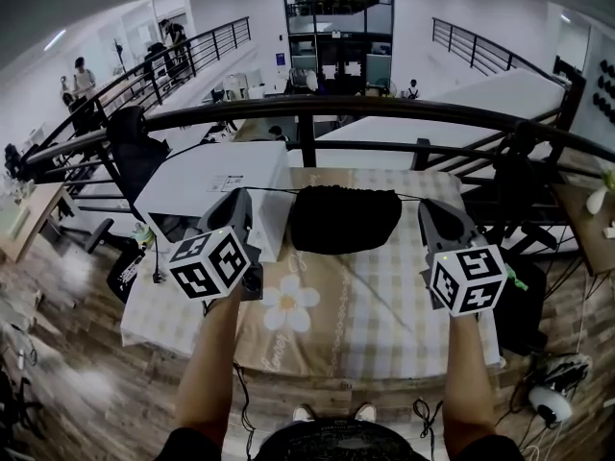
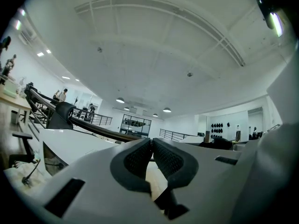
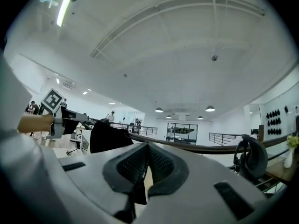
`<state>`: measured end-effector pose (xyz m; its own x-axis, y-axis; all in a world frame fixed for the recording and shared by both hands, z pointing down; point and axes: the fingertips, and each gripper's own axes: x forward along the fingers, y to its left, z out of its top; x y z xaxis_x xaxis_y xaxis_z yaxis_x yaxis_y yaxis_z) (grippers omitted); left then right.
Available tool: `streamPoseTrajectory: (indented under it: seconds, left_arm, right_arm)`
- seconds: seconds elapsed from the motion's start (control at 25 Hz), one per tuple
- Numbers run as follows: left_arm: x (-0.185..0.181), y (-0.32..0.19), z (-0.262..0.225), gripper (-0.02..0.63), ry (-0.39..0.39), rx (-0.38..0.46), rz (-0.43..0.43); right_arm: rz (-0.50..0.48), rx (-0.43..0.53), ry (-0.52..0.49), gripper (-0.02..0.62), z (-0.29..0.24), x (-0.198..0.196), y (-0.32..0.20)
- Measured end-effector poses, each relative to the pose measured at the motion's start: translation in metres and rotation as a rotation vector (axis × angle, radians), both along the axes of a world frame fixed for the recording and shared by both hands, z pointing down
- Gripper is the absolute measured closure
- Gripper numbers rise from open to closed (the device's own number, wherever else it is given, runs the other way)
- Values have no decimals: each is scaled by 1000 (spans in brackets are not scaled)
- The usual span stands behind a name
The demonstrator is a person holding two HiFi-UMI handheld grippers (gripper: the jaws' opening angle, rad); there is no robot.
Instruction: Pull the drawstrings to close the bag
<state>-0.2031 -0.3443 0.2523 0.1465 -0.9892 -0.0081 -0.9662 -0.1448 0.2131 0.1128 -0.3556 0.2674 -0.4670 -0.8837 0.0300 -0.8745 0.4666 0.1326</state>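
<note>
Step in hand: the pull itself. Black bag point(image 1: 344, 219) sits mid-frame in head view, at the far side of the checked table point(image 1: 365, 305), just right of a white box point(image 1: 207, 185). L gripper point(image 1: 242, 194) is left of the bag and R gripper point(image 1: 430, 206) right of it, both pointing away from the person. L drawstring point(image 1: 269, 190) runs as a thin line from the bag's top to the L tips, and R drawstring point(image 1: 411, 198) does the same on the other side; both look taut. Jaws: L pair pressed together w/ a dark strand trailing below the pads, so clamped on L drawstring; R pair likewise closed on R drawstring. Can't tell if the bag mouth is fully cinched, though its top looks gathered. Next, prob.: spread the grippers further apart, toward frame L & R edges, w/ grip firm and the pull even so the bag doesn't slide sideways or lift off the cloth.
</note>
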Motion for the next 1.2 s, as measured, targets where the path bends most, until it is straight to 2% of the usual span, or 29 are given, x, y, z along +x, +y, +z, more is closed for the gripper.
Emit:
streamPoseTrajectory:
  seconds: [0.16, 0.44, 1.2]
  left_arm:
    - [-8, 1, 0, 568, -22, 13, -44]
    - [-6, 7, 3, 568, -143, 14, -90]
    - [-24, 16, 24, 568, -176, -35, -168]
  right_arm:
    - [28, 6, 5, 575, 0, 5, -2]
    - [122, 16, -28, 575, -3, 25, -4]
    - [261, -5, -46, 575, 6, 61, -2]
